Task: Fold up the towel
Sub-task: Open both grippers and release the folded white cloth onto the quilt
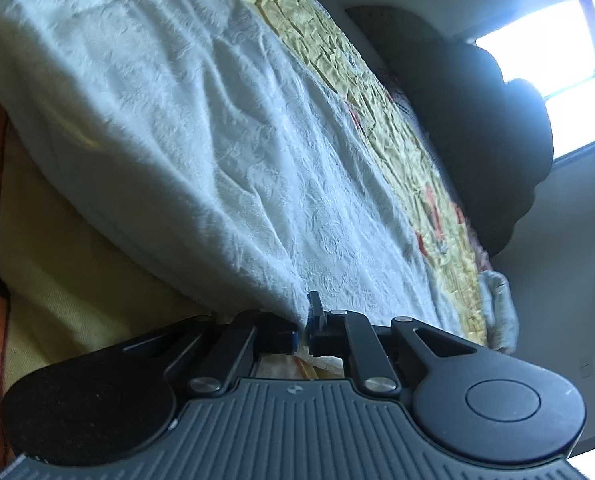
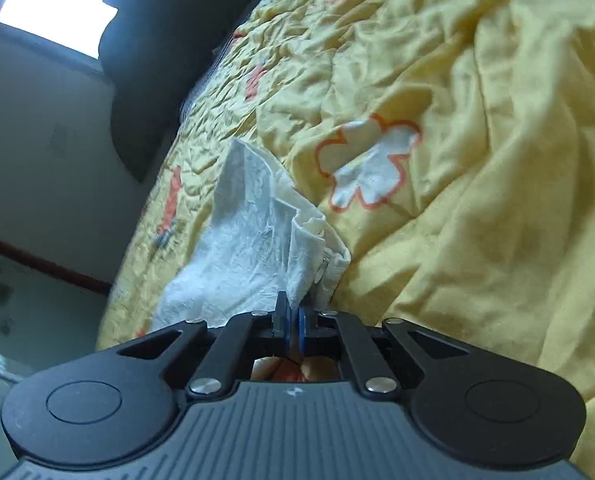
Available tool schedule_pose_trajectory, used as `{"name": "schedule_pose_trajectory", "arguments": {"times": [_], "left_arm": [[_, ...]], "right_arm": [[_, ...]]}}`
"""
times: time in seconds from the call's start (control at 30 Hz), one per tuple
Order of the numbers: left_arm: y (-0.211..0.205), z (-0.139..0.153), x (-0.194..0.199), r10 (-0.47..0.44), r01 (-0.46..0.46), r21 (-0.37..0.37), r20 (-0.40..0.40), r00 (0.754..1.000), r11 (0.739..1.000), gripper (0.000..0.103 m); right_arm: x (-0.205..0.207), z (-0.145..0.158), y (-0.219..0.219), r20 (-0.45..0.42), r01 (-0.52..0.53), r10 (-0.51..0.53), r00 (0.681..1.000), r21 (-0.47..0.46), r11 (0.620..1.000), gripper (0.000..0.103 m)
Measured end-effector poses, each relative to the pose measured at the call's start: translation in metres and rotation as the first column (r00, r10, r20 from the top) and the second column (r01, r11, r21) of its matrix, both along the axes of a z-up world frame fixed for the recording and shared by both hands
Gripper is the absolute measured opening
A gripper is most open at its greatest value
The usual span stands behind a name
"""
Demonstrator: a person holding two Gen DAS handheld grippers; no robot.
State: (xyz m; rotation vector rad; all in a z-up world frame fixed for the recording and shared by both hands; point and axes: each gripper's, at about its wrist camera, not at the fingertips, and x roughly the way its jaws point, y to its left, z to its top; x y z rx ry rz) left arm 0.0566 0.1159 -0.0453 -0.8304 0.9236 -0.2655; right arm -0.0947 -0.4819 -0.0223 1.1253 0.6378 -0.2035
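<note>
Both black hand-held grippers, left (image 1: 303,330) and right (image 2: 293,326), clench edges of a white textured towel (image 1: 217,152) on a crumpled yellow flowered bedspread (image 2: 457,200).

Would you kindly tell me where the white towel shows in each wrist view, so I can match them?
Left wrist: the white towel fills the upper left and centre, running down to the left tongs.
Right wrist: it sits lower centre-left, pinched in the right tongs.
Shared landmark: the yellow flowered bedcover.
</note>
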Motion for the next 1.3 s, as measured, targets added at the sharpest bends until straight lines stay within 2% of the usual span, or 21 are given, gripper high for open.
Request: {"name": "schedule_pose_trajectory", "arguments": {"times": [0.1,0.13,0.17,0.2,0.27,0.3,0.33,0.37,0.43,0.53,0.6,0.67,0.73,0.9,0.93,1.0,1.03,1.07,1.2,1.23,1.3], "left_arm": [[0.001,0.000,-0.001,-0.011,0.011,-0.007,0.006,1.000,1.000,0.014],[0.004,0.000,0.000,-0.013,0.013,-0.019,-0.001,1.000,1.000,0.017],[0.006,0.001,0.000,-0.015,0.014,-0.038,-0.011,1.000,0.999,0.026],[0.010,0.005,-0.001,-0.010,0.009,-0.054,-0.016,1.000,0.998,0.026],[0.022,0.016,-0.009,0.032,-0.032,-0.026,0.002,0.999,0.999,0.034],[0.029,0.022,-0.014,0.051,-0.051,-0.013,0.023,0.998,0.999,0.034],[0.037,0.028,-0.018,0.071,-0.070,-0.012,0.036,0.997,0.997,0.040],[0.046,0.033,-0.022,0.111,-0.111,0.013,0.039,0.993,0.994,0.052],[0.065,0.041,-0.029,0.210,-0.213,0.056,0.058,0.976,0.975,0.062],[0.086,0.040,-0.030,0.275,-0.276,0.013,0.042,0.961,0.961,0.062],[0.087,0.038,-0.032,0.303,-0.303,-0.005,0.012,0.953,0.953,0.061],[0.087,0.044,-0.035,0.328,-0.329,0.014,0.008,0.944,0.944,0.061],[0.086,0.052,-0.046,0.385,-0.383,0.077,-0.005,0.923,0.920,0.064],[0.103,0.044,-0.053,0.431,-0.428,0.069,-0.045,0.901,0.901,0.067],[0.105,0.039,-0.050,0.440,-0.438,0.055,-0.059,0.896,0.897,0.067],[0.107,0.035,-0.044,0.444,-0.443,0.035,-0.028,0.896,0.896,0.066],[0.106,0.036,-0.041,0.453,-0.451,0.052,-0.023,0.891,0.891,0.060],[0.105,0.036,-0.037,0.456,-0.454,0.062,-0.023,0.889,0.889,0.049],[0.109,0.035,-0.033,0.472,-0.468,0.090,-0.035,0.881,0.879,0.026],[0.111,0.036,-0.035,0.479,-0.475,0.095,-0.024,0.878,0.875,0.013],[0.109,0.042,-0.040,0.473,-0.474,0.105,0.031,0.880,0.874,0.012]], "right_arm": [[0.001,-0.004,-0.003,-0.008,0.013,-0.012,1.000,0.043,0.999,0.005],[0.002,-0.006,-0.006,-0.002,0.026,-0.026,1.000,0.083,0.996,0.005],[-0.005,-0.007,-0.009,0.007,0.046,-0.047,0.999,0.113,0.993,0.007],[-0.010,-0.005,-0.011,0.014,0.074,-0.076,0.997,0.125,0.989,0.007],[-0.031,0.003,-0.019,0.047,0.171,-0.177,0.983,0.110,0.979,0.009],[-0.041,0.008,-0.022,0.072,0.239,-0.246,0.966,0.095,0.966,0.009],[-0.050,0.016,-0.020,0.103,0.293,-0.299,0.949,0.069,0.954,0.009],[-0.054,0.025,-0.016,0.144,0.312,-0.313,0.939,0.033,0.950,0.010],[-0.044,0.044,0.000,0.188,0.241,-0.231,0.955,-0.033,0.970,0.010],[-0.001,0.063,0.042,0.150,0.026,-0.003,0.989,-0.147,0.989,0.011],[0.030,0.068,0.075,0.106,-0.113,0.137,0.985,-0.208,0.972,0.014],[0.050,0.065,0.106,0.094,-0.218,0.246,0.965,-0.238,0.946,0.014],[0.065,0.057,0.127,0.059,-0.281,0.302,0.951,-0.233,0.931,0.014],[0.082,0.033,0.143,-0.005,-0.342,0.348,0.937,-0.202,0.918,0.014],[0.083,0.026,0.143,-0.021,-0.343,0.345,0.938,-0.188,0.920,0.014],[0.079,0.012,0.138,-0.021,-0.330,0.331,0.943,-0.136,0.934,0.013],[0.074,0.009,0.137,0.001,-0.320,0.323,0.947,-0.120,0.940,0.013],[0.072,0.006,0.135,0.018,-0.317,0.321,0.947,-0.110,0.942,0.013],[0.064,0.000,0.130,0.059,-0.312,0.317,0.947,-0.077,0.947,0.013],[0.064,-0.001,0.130,0.062,-0.312,0.317,0.946,-0.076,0.947,0.013],[0.064,0.001,0.132,0.058,-0.320,0.326,0.944,-0.093,0.943,0.013]]}}
